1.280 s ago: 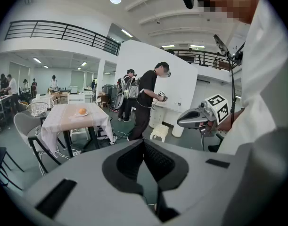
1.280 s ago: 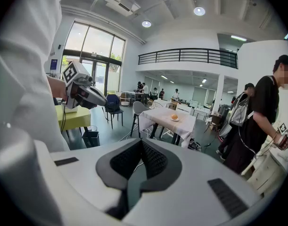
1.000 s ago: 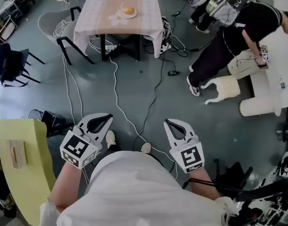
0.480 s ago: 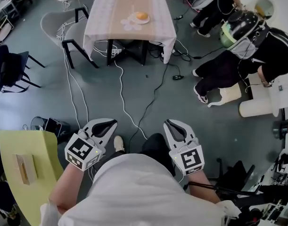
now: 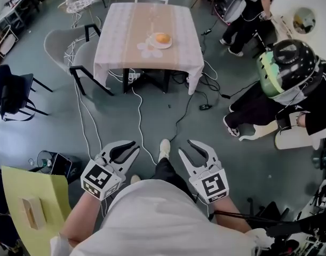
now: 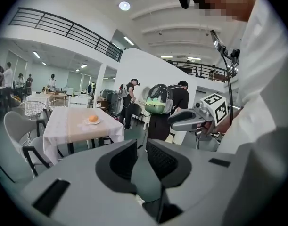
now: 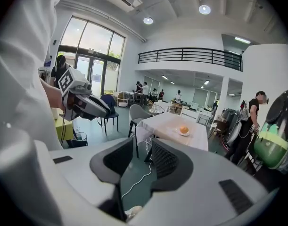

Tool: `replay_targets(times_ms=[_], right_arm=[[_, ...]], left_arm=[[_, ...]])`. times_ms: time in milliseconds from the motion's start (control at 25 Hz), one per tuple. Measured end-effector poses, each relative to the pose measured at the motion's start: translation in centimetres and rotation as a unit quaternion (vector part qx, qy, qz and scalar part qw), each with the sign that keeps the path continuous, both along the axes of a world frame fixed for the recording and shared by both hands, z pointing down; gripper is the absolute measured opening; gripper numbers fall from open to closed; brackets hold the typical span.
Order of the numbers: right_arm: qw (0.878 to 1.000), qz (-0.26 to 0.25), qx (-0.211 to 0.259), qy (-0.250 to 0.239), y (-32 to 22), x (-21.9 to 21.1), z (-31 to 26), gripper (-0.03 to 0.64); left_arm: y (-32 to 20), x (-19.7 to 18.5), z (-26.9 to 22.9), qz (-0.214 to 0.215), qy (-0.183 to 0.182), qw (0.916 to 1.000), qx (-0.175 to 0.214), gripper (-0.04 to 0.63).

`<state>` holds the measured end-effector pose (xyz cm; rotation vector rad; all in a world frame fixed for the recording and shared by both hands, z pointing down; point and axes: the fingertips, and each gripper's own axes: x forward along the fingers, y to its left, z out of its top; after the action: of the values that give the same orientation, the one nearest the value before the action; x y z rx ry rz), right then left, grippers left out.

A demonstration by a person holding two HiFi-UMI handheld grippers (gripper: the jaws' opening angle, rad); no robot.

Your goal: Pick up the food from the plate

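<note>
A round orange piece of food [image 5: 162,38] lies on a small white plate [image 5: 153,44] on a table [image 5: 125,25] with a pale checked cloth, far ahead across the floor. The food [image 6: 93,118] also appears small in the left gripper view, and the food [image 7: 184,129] in the right gripper view. Both grippers are held low, close to the person's body and far from the table. My left gripper [image 5: 135,147] [image 6: 141,147] shows a narrow gap and its jaws are opening. My right gripper [image 5: 185,147] [image 7: 143,147] stands wider, jaws opening. Nothing is between either pair.
Cables [image 5: 136,116] trail over the grey floor between me and the table. A person with a green pack [image 5: 288,68] bends at the right. Grey chairs [image 5: 66,33] stand left of the table, a dark chair [image 5: 13,87] at far left, a yellow-green table [image 5: 24,207] at lower left.
The table has come nearer and more central in the head view. Both grippers' jaws have parted, the right one more. The person at the right has shifted.
</note>
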<state>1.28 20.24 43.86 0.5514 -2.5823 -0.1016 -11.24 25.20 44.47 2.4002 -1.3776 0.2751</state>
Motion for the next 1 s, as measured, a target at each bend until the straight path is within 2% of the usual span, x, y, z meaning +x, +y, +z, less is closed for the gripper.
replay_targets(times_ms=[160,360,560,800,1000], right_arm=[[1.000,-0.025,0.012,-0.002,-7.8,-1.0,-1.0,0.121],[1.000,-0.020,-0.005,-0.020,-17.3,0.5,-0.9,0.123],[1.000,-0.011,0.008,-0.019,-25.4,2.3,-1.8,0.127],[0.998,0.051,-0.020,-0.020,-31.2,1.7,0.4,0.130],[0.992,0.123,-0.034,-0.015,-34.6,-0.6,1.5,0.133]], left_arm=[[-7.8,-0.3,-0.2,-0.005,-0.010,0.9999,-0.006,0.077],[-19.3,-0.4,0.3,-0.002,-0.048,0.9987,-0.017,0.118],[-29.4,-1.1,0.4,0.002,-0.087,0.9959,-0.025,0.170],[-39.9,-5.9,3.5,0.027,-0.136,0.9899,-0.031,0.227],[-48.2,-9.6,6.9,0.088,-0.167,0.9816,-0.029,0.270]])
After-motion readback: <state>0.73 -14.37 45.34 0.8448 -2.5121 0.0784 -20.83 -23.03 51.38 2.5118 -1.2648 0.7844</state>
